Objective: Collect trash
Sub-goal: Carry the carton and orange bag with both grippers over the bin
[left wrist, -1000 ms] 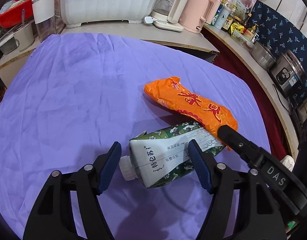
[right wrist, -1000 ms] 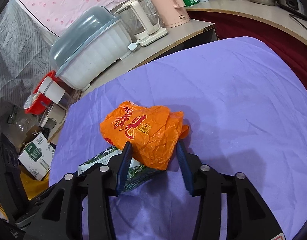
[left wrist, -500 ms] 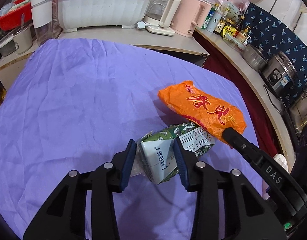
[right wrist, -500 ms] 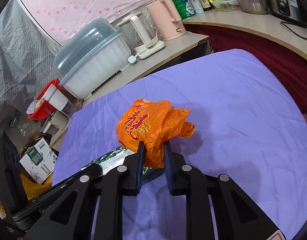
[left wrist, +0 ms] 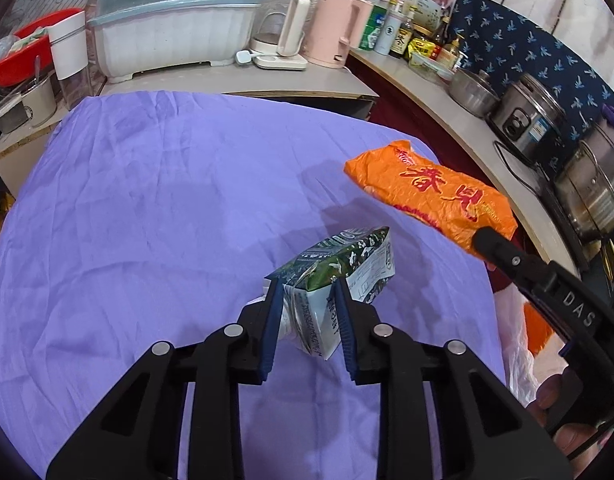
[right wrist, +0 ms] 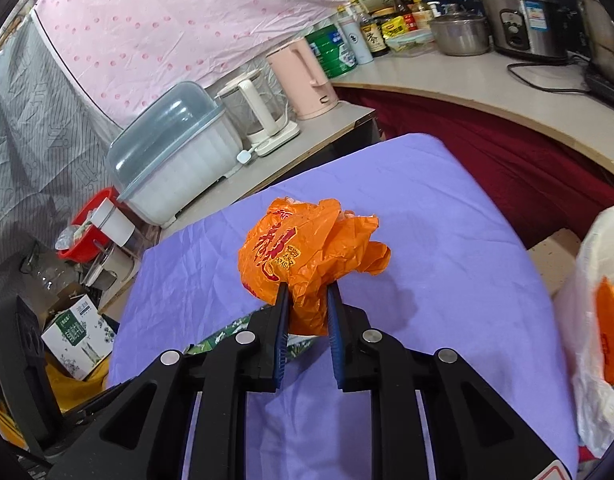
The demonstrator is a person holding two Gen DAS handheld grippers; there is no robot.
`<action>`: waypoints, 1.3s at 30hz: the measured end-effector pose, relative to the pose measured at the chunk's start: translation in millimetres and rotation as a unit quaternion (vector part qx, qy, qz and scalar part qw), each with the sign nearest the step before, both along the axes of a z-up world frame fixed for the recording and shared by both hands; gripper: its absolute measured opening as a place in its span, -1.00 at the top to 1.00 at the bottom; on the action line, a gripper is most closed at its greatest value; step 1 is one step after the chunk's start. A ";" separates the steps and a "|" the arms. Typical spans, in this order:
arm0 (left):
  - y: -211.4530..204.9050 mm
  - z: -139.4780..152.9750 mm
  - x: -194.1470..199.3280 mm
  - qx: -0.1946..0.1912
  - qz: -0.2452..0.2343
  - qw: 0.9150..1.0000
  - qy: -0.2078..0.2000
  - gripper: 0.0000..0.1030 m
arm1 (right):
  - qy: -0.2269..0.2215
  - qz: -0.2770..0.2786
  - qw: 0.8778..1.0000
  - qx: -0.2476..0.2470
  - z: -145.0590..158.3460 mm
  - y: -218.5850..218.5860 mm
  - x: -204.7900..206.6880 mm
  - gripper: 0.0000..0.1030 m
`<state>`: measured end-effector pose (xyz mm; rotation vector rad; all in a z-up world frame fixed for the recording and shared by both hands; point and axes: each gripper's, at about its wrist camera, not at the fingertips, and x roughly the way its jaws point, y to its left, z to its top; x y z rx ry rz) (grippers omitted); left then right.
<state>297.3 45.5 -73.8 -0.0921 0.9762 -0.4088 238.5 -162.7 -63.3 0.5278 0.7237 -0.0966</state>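
My left gripper [left wrist: 307, 292] is shut on a green and white milk carton [left wrist: 339, 268] and holds it above the purple tablecloth [left wrist: 147, 208]. My right gripper [right wrist: 307, 292] is shut on a crumpled orange snack bag [right wrist: 307, 248] and holds it lifted off the cloth. In the left wrist view the orange bag [left wrist: 431, 192] hangs to the right, held by the right gripper's black arm. A bit of the carton [right wrist: 215, 340] shows under the right gripper.
A white plastic trash bag [right wrist: 599, 320] with orange trash inside sits at the table's right edge, also seen in the left wrist view [left wrist: 519, 340]. Behind the table a counter holds a dish rack [left wrist: 175, 24], kettles [left wrist: 335, 28], bottles and pots [left wrist: 527, 116].
Both grippers closed, the left on the carton and the right on the orange bag. Both have lifted their items off the cloth, and the trash bag has come into view at the right.
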 end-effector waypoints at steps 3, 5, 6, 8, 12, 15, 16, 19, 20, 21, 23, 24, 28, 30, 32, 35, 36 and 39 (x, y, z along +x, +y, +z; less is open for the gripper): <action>-6.5 5.5 -13.8 -0.001 -0.008 1.000 -0.003 0.52 | -0.005 -0.010 1.000 0.000 6.1 -8.3 -15.8 0.67; -12.6 10.2 -23.6 0.000 -0.013 1.000 -0.008 0.53 | -0.009 -0.018 1.000 -0.002 10.8 -14.7 -27.0 0.67; -15.8 12.2 -27.8 0.000 -0.016 1.000 -0.009 0.54 | -0.011 -0.022 1.000 -0.003 13.0 -17.7 -31.9 0.67; -23.0 17.0 -35.7 0.001 -0.023 1.000 -0.013 0.57 | -0.013 -0.031 0.999 -0.003 16.7 -26.6 -42.6 0.67; -39.1 28.3 -50.9 0.003 -0.038 0.999 -0.022 0.60 | -0.021 -0.049 0.999 -0.001 24.2 -43.6 -66.2 0.67; -50.9 37.0 -60.7 0.005 -0.048 0.998 -0.031 0.63 | -0.027 -0.062 0.998 0.000 29.6 -56.6 -82.6 0.67; -55.1 39.9 -64.1 0.004 -0.052 0.998 -0.034 0.64 | -0.029 -0.066 0.997 -0.001 30.7 -60.3 -88.9 0.67; -70.7 49.9 -75.3 0.007 -0.065 0.997 -0.044 0.64 | -0.035 -0.082 0.996 0.000 34.9 -75.1 -107.0 0.67; -74.6 52.5 -78.4 0.006 -0.068 0.997 -0.046 0.64 | -0.037 -0.088 0.995 0.001 36.0 -80.1 -112.8 0.67; -79.6 55.8 -81.5 0.006 -0.072 0.996 -0.049 0.64 | -0.040 -0.095 0.995 0.002 37.5 -87.0 -120.9 0.67; -92.1 62.9 -89.3 0.007 -0.083 0.995 -0.057 0.64 | -0.042 -0.108 0.993 -0.002 39.5 -97.7 -133.6 0.67; -98.2 66.5 -93.2 0.006 -0.089 0.994 -0.060 0.64 | -0.043 -0.117 0.992 -0.004 40.4 -105.2 -142.5 0.67; -129.6 83.1 -111.1 0.003 -0.117 0.990 -0.079 0.64 | -0.044 -0.148 0.988 -0.001 40.2 -133.5 -174.1 0.67; -144.2 88.9 -118.2 0.001 -0.129 0.988 -0.085 0.64 | -0.042 -0.167 0.985 -0.002 39.2 -149.0 -191.8 0.67; -163.8 94.6 -126.5 -0.002 -0.143 0.985 -0.092 0.64 | -0.038 -0.183 0.982 -0.008 38.2 -163.6 -208.2 0.67; -191.4 98.3 -138.4 -0.006 -0.165 0.982 -0.094 0.64 | -0.028 -0.206 0.978 -0.015 35.5 -182.1 -230.0 0.67; -199.2 99.0 -142.0 -0.007 -0.171 0.981 -0.095 0.64 | -0.025 -0.212 0.977 -0.017 34.0 -188.1 -236.9 0.67; -226.3 97.0 -153.0 -0.008 -0.192 0.977 -0.091 0.64 | -0.014 -0.231 0.973 -0.014 25.3 -205.7 -257.8 0.67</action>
